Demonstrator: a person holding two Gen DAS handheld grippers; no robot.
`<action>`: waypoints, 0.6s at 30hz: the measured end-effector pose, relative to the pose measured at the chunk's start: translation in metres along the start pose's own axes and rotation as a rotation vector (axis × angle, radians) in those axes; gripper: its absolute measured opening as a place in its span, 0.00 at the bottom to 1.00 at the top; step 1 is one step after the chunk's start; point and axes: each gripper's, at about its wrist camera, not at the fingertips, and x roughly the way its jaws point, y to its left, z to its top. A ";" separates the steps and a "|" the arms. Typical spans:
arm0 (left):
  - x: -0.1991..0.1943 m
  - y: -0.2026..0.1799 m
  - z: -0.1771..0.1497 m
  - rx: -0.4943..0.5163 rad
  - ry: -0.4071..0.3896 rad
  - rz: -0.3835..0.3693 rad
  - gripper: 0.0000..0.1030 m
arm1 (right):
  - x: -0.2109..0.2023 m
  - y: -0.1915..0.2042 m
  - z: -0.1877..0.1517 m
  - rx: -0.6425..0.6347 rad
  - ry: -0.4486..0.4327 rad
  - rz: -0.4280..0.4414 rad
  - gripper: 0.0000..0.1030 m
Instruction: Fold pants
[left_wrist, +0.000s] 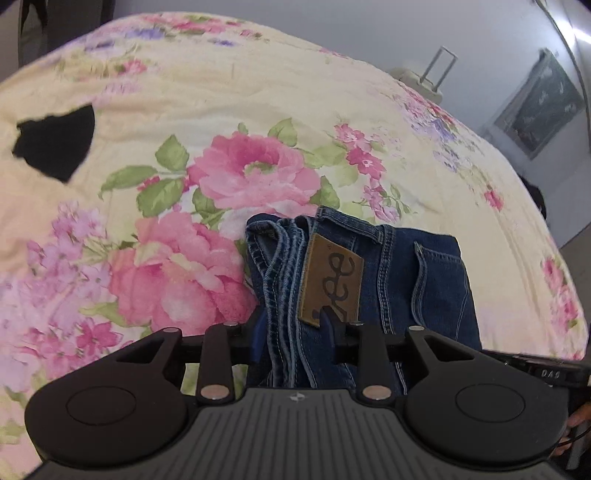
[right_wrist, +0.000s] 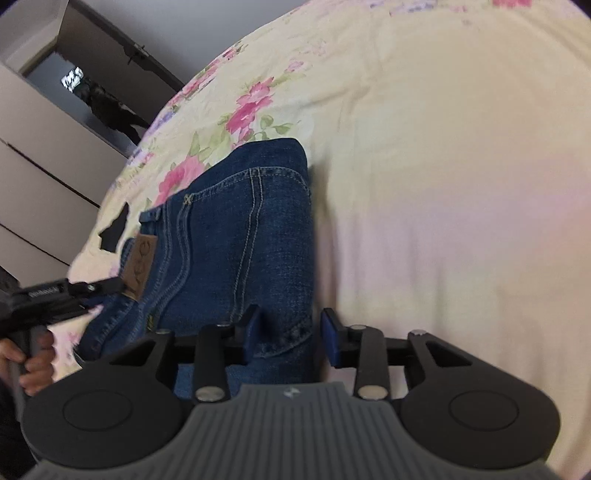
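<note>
Left claw (left_wrist: 293, 334): I clamp the jeans (left_wrist: 369, 273) waistband, steadying the bundle.
Right claw (right_wrist: 291, 334): spread, straddling the fold on the bed (right_wrist: 443, 184).

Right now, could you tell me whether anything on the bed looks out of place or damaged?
A ragged black patch sits on the floral bedspread, apart from the folded jeans. It could be a tear or dark cloth; I cannot tell which.
</note>
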 end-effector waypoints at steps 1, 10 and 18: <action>-0.006 -0.010 -0.002 0.045 0.007 0.033 0.33 | -0.007 0.008 -0.003 -0.041 -0.001 -0.046 0.32; -0.019 -0.074 -0.035 0.352 0.134 0.192 0.25 | -0.051 0.085 -0.048 -0.362 0.058 -0.276 0.32; 0.007 -0.055 -0.054 0.331 0.185 0.219 0.20 | -0.021 0.093 -0.076 -0.383 0.174 -0.280 0.31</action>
